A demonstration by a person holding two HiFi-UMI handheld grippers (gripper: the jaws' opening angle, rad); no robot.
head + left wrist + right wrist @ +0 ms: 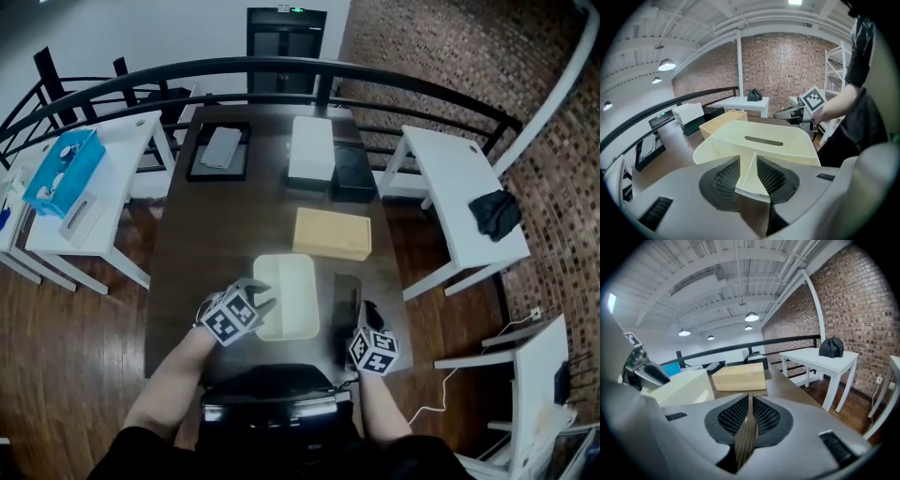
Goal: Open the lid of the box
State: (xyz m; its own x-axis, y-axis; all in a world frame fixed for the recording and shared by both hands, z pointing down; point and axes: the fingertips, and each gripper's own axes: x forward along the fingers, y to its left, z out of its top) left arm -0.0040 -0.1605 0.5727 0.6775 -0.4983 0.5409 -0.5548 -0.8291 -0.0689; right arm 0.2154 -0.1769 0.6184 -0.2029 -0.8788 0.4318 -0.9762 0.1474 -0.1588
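Observation:
A cream box lid (pixel 286 295) with a long slot in its top lies near the front of the dark table (pixel 225 225). My left gripper (pixel 261 306) is shut on the lid's left edge. In the left gripper view the cream lid (pixel 759 140) fills the space ahead, and its rim is pinched between the left gripper's (pixel 749 176) pads. My right gripper (pixel 367 323) hovers just right of the lid, shut, with nothing between its jaws. In its own view the right gripper (pixel 749 420) points past the lid (pixel 684 385).
A tan box (pixel 331 232) sits just beyond the lid. Farther back stand a white box (pixel 311 148), a black box (pixel 354 173) and a black tray (pixel 220 150). White side tables (pixel 459 202) flank the table, and a railing (pixel 281 67) curves behind.

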